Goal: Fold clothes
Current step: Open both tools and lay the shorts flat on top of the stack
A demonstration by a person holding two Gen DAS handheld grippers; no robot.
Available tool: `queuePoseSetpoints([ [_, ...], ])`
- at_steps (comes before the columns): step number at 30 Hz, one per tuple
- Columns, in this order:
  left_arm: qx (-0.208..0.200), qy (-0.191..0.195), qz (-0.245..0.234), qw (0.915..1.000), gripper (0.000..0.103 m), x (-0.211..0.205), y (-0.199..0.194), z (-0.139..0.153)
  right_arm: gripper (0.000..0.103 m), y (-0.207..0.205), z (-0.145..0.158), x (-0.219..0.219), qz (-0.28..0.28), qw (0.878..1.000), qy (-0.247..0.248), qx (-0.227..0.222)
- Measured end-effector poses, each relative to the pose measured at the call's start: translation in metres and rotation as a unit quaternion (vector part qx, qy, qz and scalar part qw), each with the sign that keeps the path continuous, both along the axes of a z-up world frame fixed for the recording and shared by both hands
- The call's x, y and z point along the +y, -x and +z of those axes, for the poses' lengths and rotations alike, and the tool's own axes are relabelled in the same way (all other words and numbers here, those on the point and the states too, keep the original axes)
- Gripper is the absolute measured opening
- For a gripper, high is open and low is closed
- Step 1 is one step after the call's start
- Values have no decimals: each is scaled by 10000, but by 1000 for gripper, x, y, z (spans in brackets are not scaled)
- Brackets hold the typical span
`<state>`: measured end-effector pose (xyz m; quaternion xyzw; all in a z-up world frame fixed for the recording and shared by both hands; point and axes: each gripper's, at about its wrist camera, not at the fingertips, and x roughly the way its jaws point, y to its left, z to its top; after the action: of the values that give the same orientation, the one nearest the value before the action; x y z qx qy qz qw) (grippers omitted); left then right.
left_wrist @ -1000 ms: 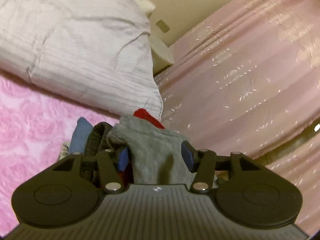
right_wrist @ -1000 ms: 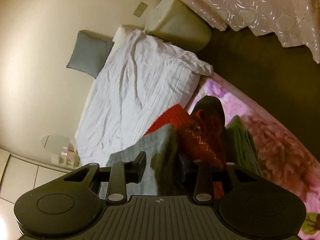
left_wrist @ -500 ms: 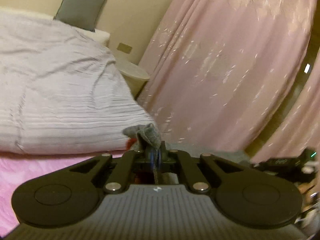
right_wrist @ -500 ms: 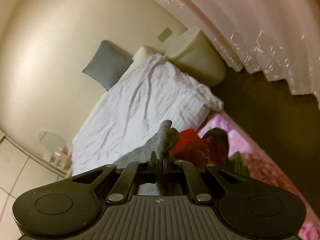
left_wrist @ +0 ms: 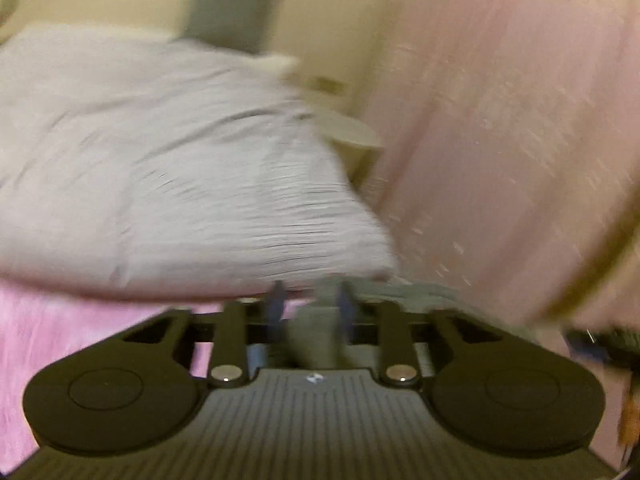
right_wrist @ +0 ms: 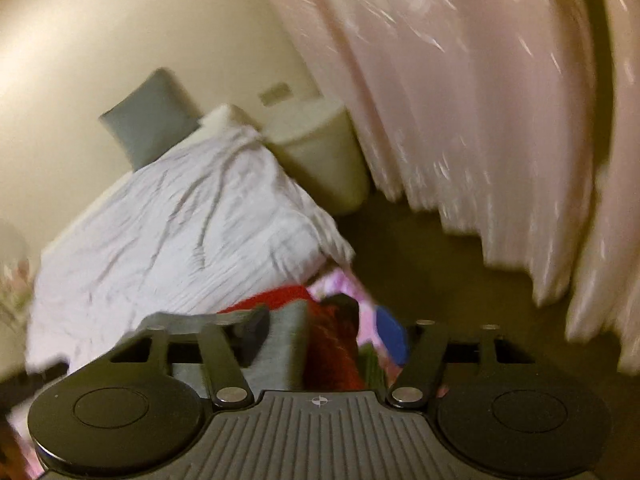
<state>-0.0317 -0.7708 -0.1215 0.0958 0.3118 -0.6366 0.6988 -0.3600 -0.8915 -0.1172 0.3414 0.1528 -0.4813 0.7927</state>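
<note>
A grey garment [left_wrist: 316, 336] lies between the blue pads of my left gripper [left_wrist: 309, 308]. Its jaws are opening, a narrow gap apart, and the blur hides whether the pads touch the cloth. In the right wrist view the same grey garment [right_wrist: 286, 344] hangs beside the left finger of my right gripper [right_wrist: 326, 324]. Those jaws are opening wide and do not press on it. A red knit garment [right_wrist: 332, 344] and a green one [right_wrist: 372, 364] lie just beyond, on the pink floral bedspread [right_wrist: 340, 284].
A rumpled white duvet [left_wrist: 160, 180] covers the far part of the bed, with a grey pillow [right_wrist: 152, 120] against the wall. A pale round bedside table [right_wrist: 320, 152] stands beside pink curtains [right_wrist: 480, 100]. Dark floor runs along the bed's right side.
Both grippers shut on the grey garment's edge and rose with it. Now both sets of jaws have parted, the right much wider. Both views have rolled toward level and are blurred.
</note>
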Motion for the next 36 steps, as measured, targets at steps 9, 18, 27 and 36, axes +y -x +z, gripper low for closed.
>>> queuePoseSetpoints([
  [9,-807,-496,-675,9932,21,-64,50,-40,49,-57,-55,-8,133,9954,-443,836],
  [18,-879,3,-319,9956,18,19,57,1,49,-8,-8,69,-48,9969,484,615],
  [27,-1116,-695,-439,9903,16,45,109,-37,39,-42,-42,109,416,9907,349,1248],
  [36,-783,-1148,124,9902,16,81,110,-11,39,-27,-18,126,417,9922,-99,1172],
])
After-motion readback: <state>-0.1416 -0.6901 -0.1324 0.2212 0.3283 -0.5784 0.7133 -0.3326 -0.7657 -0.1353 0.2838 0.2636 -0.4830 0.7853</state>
